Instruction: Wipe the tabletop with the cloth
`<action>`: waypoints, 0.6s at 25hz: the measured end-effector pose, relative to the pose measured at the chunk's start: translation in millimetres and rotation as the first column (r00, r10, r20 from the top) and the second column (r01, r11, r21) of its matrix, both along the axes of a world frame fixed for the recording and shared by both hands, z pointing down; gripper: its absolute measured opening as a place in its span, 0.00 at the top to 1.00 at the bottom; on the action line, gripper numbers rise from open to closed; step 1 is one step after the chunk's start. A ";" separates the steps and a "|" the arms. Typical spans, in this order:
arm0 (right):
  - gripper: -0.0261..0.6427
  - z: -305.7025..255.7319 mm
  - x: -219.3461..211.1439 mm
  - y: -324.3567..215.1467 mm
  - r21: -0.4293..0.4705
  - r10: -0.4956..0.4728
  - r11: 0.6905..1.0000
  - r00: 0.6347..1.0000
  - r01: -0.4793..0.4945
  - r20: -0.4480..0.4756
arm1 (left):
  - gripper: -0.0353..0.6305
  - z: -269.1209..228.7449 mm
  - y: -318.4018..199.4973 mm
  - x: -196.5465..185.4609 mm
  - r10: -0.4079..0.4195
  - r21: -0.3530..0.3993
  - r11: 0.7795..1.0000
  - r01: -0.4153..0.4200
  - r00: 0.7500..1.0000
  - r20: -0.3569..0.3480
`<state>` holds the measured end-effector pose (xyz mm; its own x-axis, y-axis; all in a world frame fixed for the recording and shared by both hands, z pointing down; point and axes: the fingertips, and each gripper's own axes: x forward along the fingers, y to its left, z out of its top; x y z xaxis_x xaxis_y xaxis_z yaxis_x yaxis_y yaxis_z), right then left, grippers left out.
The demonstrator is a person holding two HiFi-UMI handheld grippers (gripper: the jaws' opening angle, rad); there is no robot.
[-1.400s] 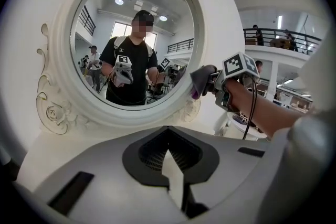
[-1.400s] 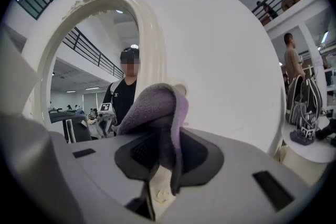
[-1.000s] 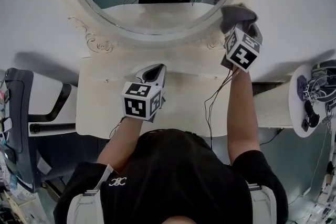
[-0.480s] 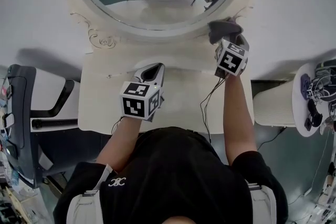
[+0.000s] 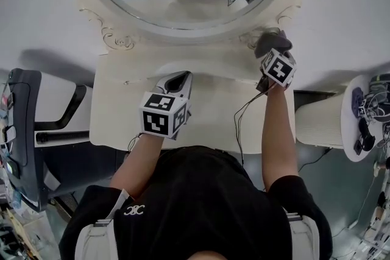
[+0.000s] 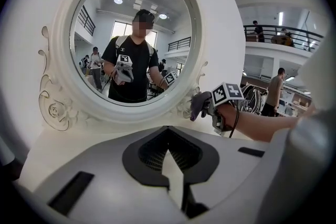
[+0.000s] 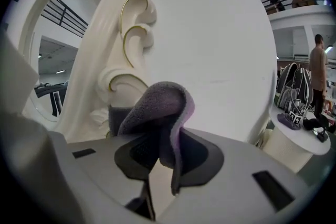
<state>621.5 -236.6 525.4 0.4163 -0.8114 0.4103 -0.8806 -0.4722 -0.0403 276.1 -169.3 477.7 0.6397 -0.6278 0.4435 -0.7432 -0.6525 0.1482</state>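
Observation:
A grey-purple cloth point(image 5: 272, 42) is bunched in my right gripper point(image 5: 271, 53), which is shut on it at the back right of the cream tabletop point(image 5: 213, 112), beside the mirror frame's carved foot. In the right gripper view the cloth point(image 7: 157, 110) folds over the jaws and hides their tips. Whether it touches the table I cannot tell. My left gripper point(image 5: 177, 83) hovers over the middle of the tabletop, shut and holding nothing. From the left gripper view, the right gripper's marker cube point(image 6: 227, 93) and the cloth point(image 6: 200, 104) show near the frame.
An oval mirror in an ornate white frame point(image 5: 183, 33) stands along the table's back edge. A round white side table point(image 5: 359, 125) with dark items and a ribbed white column point(image 5: 317, 122) stand to the right. A dark chair point(image 5: 24, 143) is at the left.
My right gripper has come down and nearer with the cloth, from beside the mirror frame to the table's back right corner. The left gripper has stayed where it was.

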 end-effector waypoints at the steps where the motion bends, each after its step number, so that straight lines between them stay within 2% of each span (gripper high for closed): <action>1: 0.83 7.1 -5.2 -1.8 -0.013 -0.009 1.000 1.000 0.009 0.006 | 0.95 0.9 -0.7 -1.4 -0.005 -0.003 1.000 0.005 1.000 0.001; 9: 0.83 51.0 -34.0 -12.3 -0.100 -0.043 0.994 0.995 0.052 0.091 | 0.95 1.2 -5.1 -13.3 -0.027 -0.005 1.000 0.027 1.000 0.007; 15: 0.83 49.0 -71.2 -8.0 -0.078 -0.105 0.990 0.987 0.114 0.119 | 0.95 -2.2 -10.2 -13.2 -0.022 -0.001 1.000 0.022 1.000 0.000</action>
